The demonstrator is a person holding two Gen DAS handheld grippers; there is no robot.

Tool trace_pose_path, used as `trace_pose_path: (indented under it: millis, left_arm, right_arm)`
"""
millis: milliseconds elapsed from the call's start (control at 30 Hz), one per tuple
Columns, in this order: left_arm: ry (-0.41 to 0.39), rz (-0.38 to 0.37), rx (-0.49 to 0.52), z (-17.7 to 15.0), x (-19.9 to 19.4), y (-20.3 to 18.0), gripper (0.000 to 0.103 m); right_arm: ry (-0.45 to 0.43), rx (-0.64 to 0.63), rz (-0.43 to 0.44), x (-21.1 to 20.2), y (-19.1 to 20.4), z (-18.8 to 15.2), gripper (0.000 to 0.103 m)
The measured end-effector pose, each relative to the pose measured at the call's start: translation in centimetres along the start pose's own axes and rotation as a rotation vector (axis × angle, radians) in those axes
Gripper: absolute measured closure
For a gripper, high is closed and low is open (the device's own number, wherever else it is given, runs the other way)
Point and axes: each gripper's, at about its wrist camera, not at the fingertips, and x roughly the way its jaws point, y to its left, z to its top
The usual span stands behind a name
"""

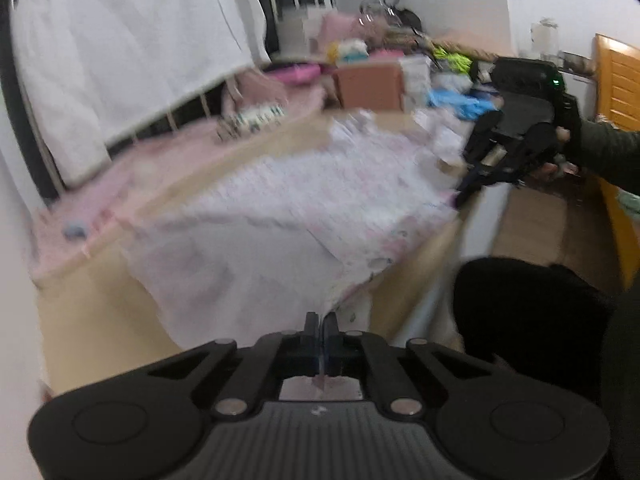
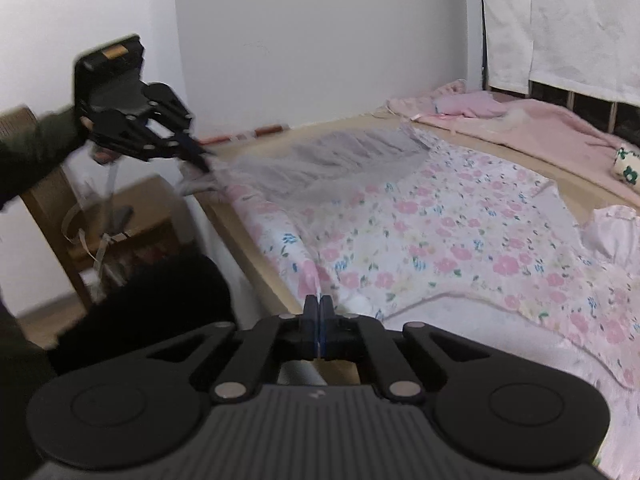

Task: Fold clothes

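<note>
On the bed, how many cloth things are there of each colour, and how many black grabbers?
Flowery pink-and-white garment: 1
Plain pink blanket: 1
Pink pillow: 1
Black grippers, both shut on the garment's edge: 2, left gripper and right gripper
Total: 5

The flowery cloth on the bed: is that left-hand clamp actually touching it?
Touching. The right wrist view shows the left gripper shut on the flowery cloth's corner, pulling it taut.
</note>
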Motion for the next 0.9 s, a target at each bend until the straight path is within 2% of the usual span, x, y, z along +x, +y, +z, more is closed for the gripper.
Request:
trace_pose_path:
  millis: [100, 167, 200, 267, 333, 400, 433, 467, 533, 567, 600, 667, 700, 733, 767, 800, 833, 900]
  left_arm:
    - [0.028, 0.065, 0.098, 2.8, 2.2, 1.5, 0.102]
    - [0.022, 0.16, 0.181, 4.7, 4.8, 2.4, 0.101]
    - [0.008, 0.225, 0.195, 5.5, 6.3, 2.8, 0.099]
    - [-0.011, 0.322, 0.122, 7.0, 9.4, 4.0, 0.085]
    - [0.029, 0.322, 0.015, 7.8, 11.0, 5.6, 0.083]
    - [0.031, 0.31, -0.051, 7.5, 10.2, 6.0, 0.08]
    - [0.02, 0.313, -0.084, 7.2, 9.4, 5.9, 0.075]
    - [-0.002, 0.301, -0.123, 6.6, 8.3, 5.5, 0.063]
    - [-0.04, 0.273, -0.208, 5.6, 6.4, 4.4, 0.045]
    - [-0.06, 0.244, -0.234, 5.0, 6.2, 3.7, 0.041]
    - [-0.081, 0.213, -0.258, 4.5, 6.1, 3.0, 0.041]
    - [-0.071, 0.162, -0.255, 3.8, 7.5, 1.7, 0.043]
    - [-0.041, 0.171, -0.248, 3.3, 8.6, 1.2, 0.044]
    - [-0.009, 0.183, -0.241, 2.8, 9.6, 0.7, 0.049]
    - [0.023, 0.195, -0.234, 2.3, 10.7, 0.2, 0.06]
    - [0.053, 0.207, -0.25, 1.7, 11.1, 0.2, 0.063]
    - [0.024, 0.208, -0.282, 0.9, 10.7, 0.3, 0.063]
    - [0.023, 0.189, -0.364, -0.2, 9.8, 0.8, 0.063]
  right_arm:
    - [-0.072, 0.028, -0.021, -0.9, -1.7, 2.1, 0.103]
    - [-0.058, 0.024, -0.1, 0.5, -3.4, 3.9, 0.103]
    - [-0.051, 0.021, -0.139, 1.2, -4.3, 4.9, 0.102]
    - [-0.037, 0.018, -0.221, 2.5, -6.0, 6.6, 0.102]
    - [-0.033, 0.033, -0.331, 3.1, -6.8, 7.1, 0.099]
    - [-0.028, 0.048, -0.442, 3.7, -7.6, 7.6, 0.095]
    - [-0.026, 0.056, -0.497, 4.0, -8.0, 7.8, 0.089]
    - [-0.03, 0.065, -0.545, 4.0, -8.4, 8.0, 0.078]
    - [-0.109, 0.093, -0.537, 0.4, -8.1, 6.7, 0.069]
    - [-0.121, 0.119, -0.503, -0.9, -8.1, 5.9, 0.069]
    - [-0.131, 0.146, -0.47, -2.1, -8.1, 5.0, 0.069]
    - [-0.116, 0.196, -0.421, -1.8, -7.6, 3.6, 0.069]
    - [-0.104, 0.213, -0.403, -1.3, -7.4, 3.0, 0.069]
    - [-0.09, 0.23, -0.391, -0.7, -7.2, 2.4, 0.07]
    - [-0.067, 0.251, -0.418, -0.1, -7.2, 1.7, 0.074]
    - [-0.044, 0.271, -0.445, 0.5, -7.3, 1.1, 0.076]
    - [-0.026, 0.291, -0.474, 1.0, -7.4, 0.4, 0.077]
    - [-0.053, 0.321, -0.534, -0.1, -7.3, -0.8, 0.077]
